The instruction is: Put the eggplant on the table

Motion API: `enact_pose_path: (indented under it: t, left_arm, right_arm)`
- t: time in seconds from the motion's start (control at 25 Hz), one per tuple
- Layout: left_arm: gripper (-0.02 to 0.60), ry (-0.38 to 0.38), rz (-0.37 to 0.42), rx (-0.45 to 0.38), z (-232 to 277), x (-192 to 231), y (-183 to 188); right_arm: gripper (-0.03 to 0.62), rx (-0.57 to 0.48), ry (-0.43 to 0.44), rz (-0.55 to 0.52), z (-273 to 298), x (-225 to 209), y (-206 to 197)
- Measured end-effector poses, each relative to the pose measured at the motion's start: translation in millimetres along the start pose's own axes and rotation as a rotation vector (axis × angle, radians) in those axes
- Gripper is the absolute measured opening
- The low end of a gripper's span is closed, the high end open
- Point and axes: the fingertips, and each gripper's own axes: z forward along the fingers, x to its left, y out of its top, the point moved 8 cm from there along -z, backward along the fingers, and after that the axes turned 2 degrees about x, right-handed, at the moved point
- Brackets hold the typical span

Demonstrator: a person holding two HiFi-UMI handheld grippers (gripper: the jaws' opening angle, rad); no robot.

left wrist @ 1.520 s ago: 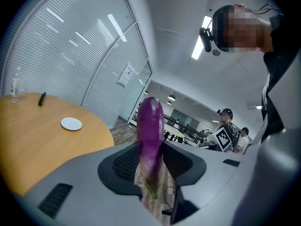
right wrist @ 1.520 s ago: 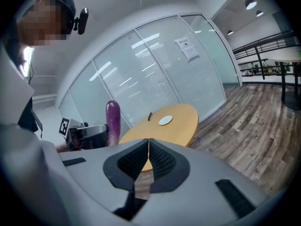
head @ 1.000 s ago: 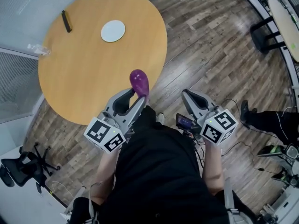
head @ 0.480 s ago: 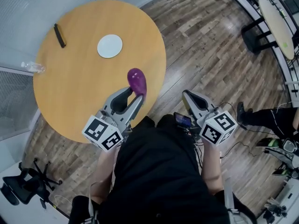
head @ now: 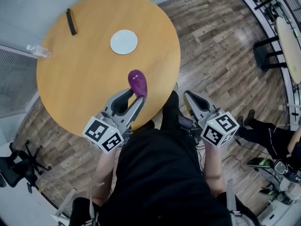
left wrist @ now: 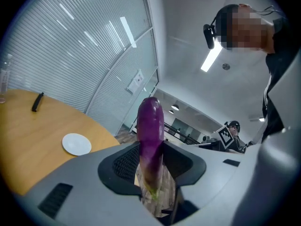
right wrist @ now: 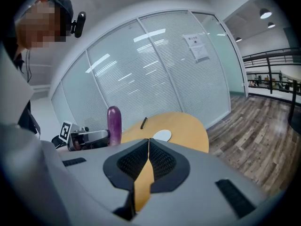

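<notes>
Eggplant (head: 138, 83), clamped upright in the left tongs (head: 135, 97), hangs over the worktop (head: 80, 79); lowering it until it touches before letting go seems wise. Right tongs (head: 189, 96) sit closed, empty.

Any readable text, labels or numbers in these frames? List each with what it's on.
Nothing is legible.
White paper notice on the glass wall: printed lines, too small to read.
Black-and-white square markers on the left cube and right cube: coded patterns, no letters or digits.
Purple eggplant, white round plate, round wooden table: no print visible.
</notes>
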Motion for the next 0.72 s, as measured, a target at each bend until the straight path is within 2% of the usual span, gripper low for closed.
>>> enact_pose_path:
  t: [0.16, 0.4, 0.56, 0.72]
  left_arm:
    - [0.164, 0.115, -0.086, -0.044, -0.5, 26.3, 14.9]
    - [0.164, 0.291, -0.111, -0.127, 2.2, 18.6, 14.2]
    - [0.164, 0.361, -0.189, -0.191, 15.0, 20.9, 15.7]
    - [0.164, 0.431, -0.202, -0.242, 28.0, 16.8, 21.6]
  right_arm:
    - [0.018, 0.058, 0.086, -0.033, 46.5, -11.7, 38.5]
    - [0.018, 0.131, 0.244, -0.099, 84.4, -38.6, 65.8]
    - [0.018, 0.175, 0.346, -0.142, 119.9, -47.6, 91.8]
    - [0.018, 0.210, 0.429, -0.177, 148.6, -53.6, 111.9]
